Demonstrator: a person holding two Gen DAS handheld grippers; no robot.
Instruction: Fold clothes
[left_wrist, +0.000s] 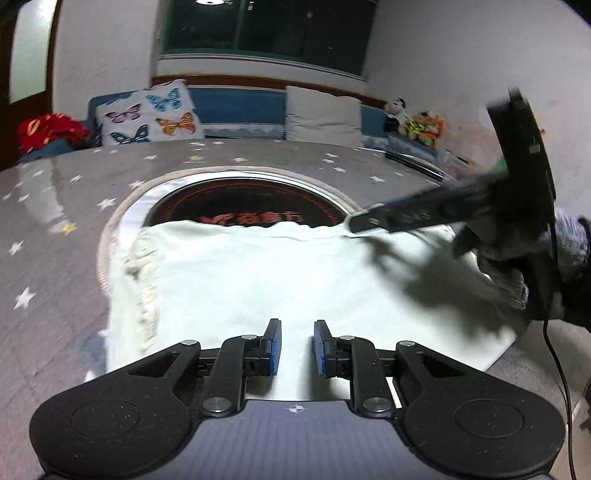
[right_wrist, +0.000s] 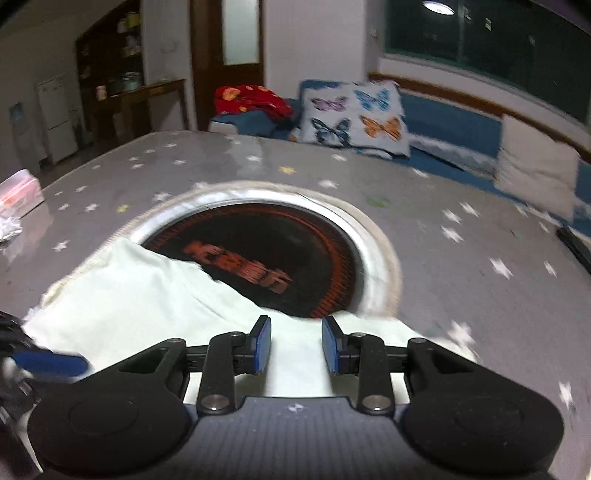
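Observation:
A white garment (left_wrist: 258, 273) lies flat on the grey star-patterned table (left_wrist: 55, 229), and its far edge overlaps a round black inset plate (left_wrist: 243, 206). My left gripper (left_wrist: 297, 325) hovers over the garment's near part, its blue pads apart with only flat cloth showing below the gap. The right gripper (left_wrist: 354, 221) comes in blurred from the right, its tip at the garment's far right edge. In the right wrist view the right gripper (right_wrist: 296, 321) is open over the white garment (right_wrist: 129, 295). The left gripper (right_wrist: 51, 363) is a blue blur at lower left.
The black plate (right_wrist: 277, 251) has orange lettering and a metal rim. A bench behind the table holds a butterfly cushion (left_wrist: 147, 114), a red cloth (left_wrist: 48, 129) and soft toys (left_wrist: 424, 125). A pink-white box (right_wrist: 18, 192) sits at the table's left edge. A cable (left_wrist: 557, 369) hangs by the right hand.

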